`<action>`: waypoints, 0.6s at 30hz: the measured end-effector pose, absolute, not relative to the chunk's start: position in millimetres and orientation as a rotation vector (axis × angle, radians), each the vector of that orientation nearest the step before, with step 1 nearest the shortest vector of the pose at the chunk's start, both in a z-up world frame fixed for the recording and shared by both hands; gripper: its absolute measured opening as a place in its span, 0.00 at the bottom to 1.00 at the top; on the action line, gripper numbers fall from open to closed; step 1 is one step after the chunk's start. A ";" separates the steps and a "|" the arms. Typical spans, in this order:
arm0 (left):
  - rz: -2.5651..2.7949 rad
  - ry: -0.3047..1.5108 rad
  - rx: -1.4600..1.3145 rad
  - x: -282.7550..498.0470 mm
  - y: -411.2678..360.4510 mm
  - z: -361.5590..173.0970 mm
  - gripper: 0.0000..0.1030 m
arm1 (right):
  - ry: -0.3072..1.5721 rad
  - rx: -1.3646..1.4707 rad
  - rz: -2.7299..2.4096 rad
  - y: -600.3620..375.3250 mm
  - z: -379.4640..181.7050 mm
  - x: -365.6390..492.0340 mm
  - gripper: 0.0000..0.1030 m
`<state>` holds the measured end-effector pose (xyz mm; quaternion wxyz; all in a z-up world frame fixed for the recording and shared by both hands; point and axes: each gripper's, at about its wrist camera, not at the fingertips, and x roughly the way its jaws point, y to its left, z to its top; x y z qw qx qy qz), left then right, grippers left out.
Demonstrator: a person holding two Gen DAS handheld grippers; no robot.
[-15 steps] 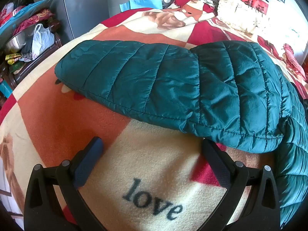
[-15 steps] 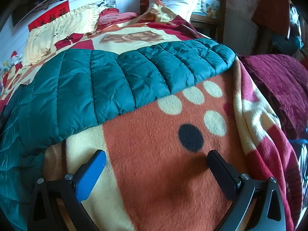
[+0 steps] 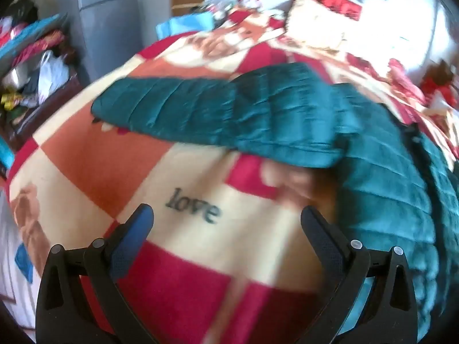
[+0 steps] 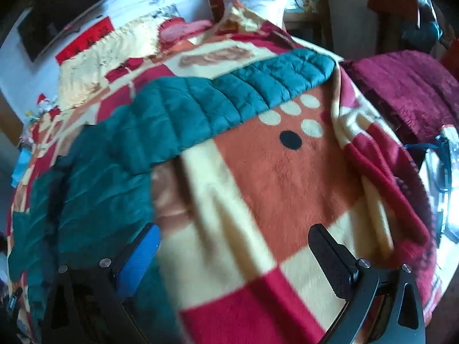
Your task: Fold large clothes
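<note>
Jacket (image 3: 258, 120) both views; "love" lettering (image 3: 193, 209) left only.

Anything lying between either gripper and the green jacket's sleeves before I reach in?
Nothing visible. Only bare patterned blanket lies between the open left gripper and the teal quilted jacket, and likewise ahead of the open right gripper. Both views are motion-blurred, so small items could be missed.

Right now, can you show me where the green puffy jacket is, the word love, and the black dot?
green puffy jacket (image 3: 258, 114), left wrist view, on its quilted sleeve.
word love (image 3: 195, 207), left wrist view, mid-word.
black dot (image 4: 290, 139), right wrist view, its centre.
</note>
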<state>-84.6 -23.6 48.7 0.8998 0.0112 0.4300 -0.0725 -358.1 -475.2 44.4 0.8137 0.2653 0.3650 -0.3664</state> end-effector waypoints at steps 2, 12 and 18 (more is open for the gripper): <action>-0.190 0.859 0.041 -98.9 -32.1 59.7 1.00 | 0.778 0.541 -0.735 -458.5 62.6 -363.4 1.00; -0.338 0.816 0.068 -167.9 -73.4 86.3 1.00 | 0.747 0.493 -0.550 -396.8 122.2 -387.6 1.00; -0.376 0.817 0.079 -187.6 -83.0 92.0 1.00 | 0.731 0.501 -0.474 -372.9 121.3 -382.2 1.00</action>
